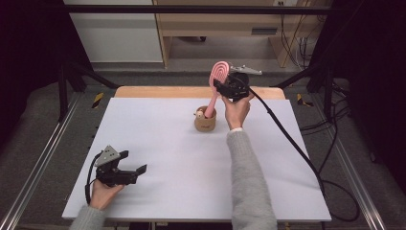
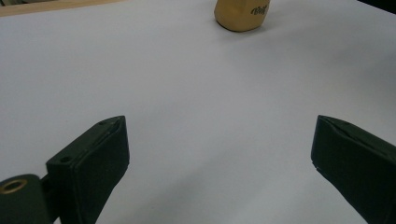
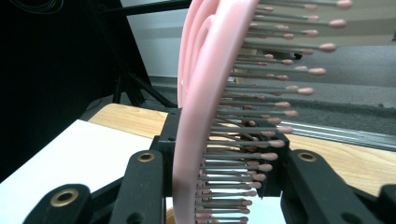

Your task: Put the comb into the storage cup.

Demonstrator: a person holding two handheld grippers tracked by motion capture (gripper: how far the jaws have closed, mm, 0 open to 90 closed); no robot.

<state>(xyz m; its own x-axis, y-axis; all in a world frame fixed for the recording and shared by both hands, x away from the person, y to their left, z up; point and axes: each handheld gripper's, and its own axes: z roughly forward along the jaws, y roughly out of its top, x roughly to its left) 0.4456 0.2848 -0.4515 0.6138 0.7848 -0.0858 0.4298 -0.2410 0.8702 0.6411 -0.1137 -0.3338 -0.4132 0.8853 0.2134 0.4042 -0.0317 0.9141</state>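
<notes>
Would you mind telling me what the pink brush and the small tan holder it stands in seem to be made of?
The pink brush looks like moulded plastic with a smooth, faintly glossy surface; its thin bristles end in rounded pink tips. The tan holder looks like matte wood or bamboo, judging by its even warm colour and dark printed mark, though painted ceramic cannot be ruled out. The right gripper is shut on the brush.

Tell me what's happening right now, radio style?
Right gripper shut on pink hairbrush, handle down in wooden cup. Left gripper open, low over white table. Nothing in the way.

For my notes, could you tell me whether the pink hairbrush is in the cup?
Partly in: the hairbrush handle dips into the cup; right gripper grips its head.
</notes>
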